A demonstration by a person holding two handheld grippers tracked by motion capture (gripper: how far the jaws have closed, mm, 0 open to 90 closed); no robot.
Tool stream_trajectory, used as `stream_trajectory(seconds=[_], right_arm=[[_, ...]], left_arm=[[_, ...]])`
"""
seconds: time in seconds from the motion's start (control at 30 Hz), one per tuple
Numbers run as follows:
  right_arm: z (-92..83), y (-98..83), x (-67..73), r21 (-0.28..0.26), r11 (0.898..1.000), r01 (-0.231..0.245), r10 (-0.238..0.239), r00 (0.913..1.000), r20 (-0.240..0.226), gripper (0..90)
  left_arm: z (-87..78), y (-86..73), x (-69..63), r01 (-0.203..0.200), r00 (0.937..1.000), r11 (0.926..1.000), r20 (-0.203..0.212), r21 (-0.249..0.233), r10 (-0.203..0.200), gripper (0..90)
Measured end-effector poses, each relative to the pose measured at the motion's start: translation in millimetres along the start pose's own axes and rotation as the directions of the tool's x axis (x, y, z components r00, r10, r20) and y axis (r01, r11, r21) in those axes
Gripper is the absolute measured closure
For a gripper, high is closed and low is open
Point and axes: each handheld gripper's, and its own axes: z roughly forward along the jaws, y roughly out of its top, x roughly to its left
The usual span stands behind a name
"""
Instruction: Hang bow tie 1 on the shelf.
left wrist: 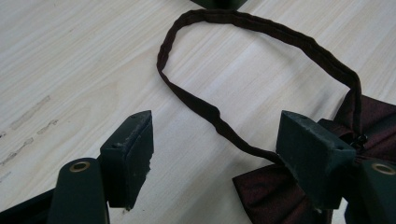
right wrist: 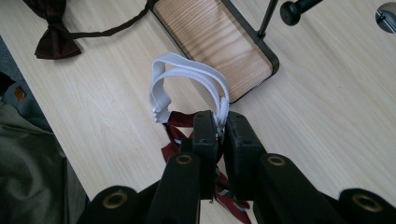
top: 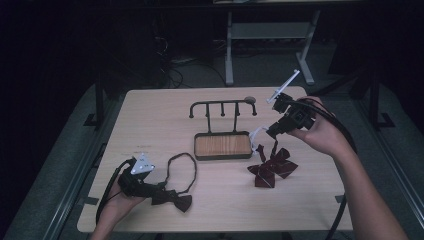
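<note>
While hanging: right gripper (right wrist: 219, 128) clamps striped bow tie's white strap (right wrist: 187, 77) beside rack (top: 223, 106), unhung.
Left: left gripper (left wrist: 219, 154) spread around dark bow tie (top: 172, 199), ungrasped.

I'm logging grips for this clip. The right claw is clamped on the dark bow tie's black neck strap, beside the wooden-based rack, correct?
Not quite. The right claw is clamped on the white elastic strap of the dark red striped bow, as the right gripper view shows. It is indeed beside the wooden-based rack.

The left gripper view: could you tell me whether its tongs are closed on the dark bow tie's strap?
No, the left tongs stand wide open, with the strap lying loose on the table.
</note>
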Motion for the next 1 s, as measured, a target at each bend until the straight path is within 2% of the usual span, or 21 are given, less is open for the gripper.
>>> stream_trajectory(seconds=[0.43,1.0], right_arm=[[-1.7,5.5,5.6,-0.003,1.000,0.019,-0.019,0.9998,0.004,83.2],[-5.7,19.4,3.7,-0.010,1.000,0.027,-0.027,0.9996,-0.003,83.3]], left_arm=[[-0.1,1.6,-1.5,-0.009,1.0000,0.9999,0.002,-0.006,0.009,27.9],[-2.2,1.8,-0.5,-0.007,1.0000,0.9999,0.001,-0.014,0.007,27.8]])
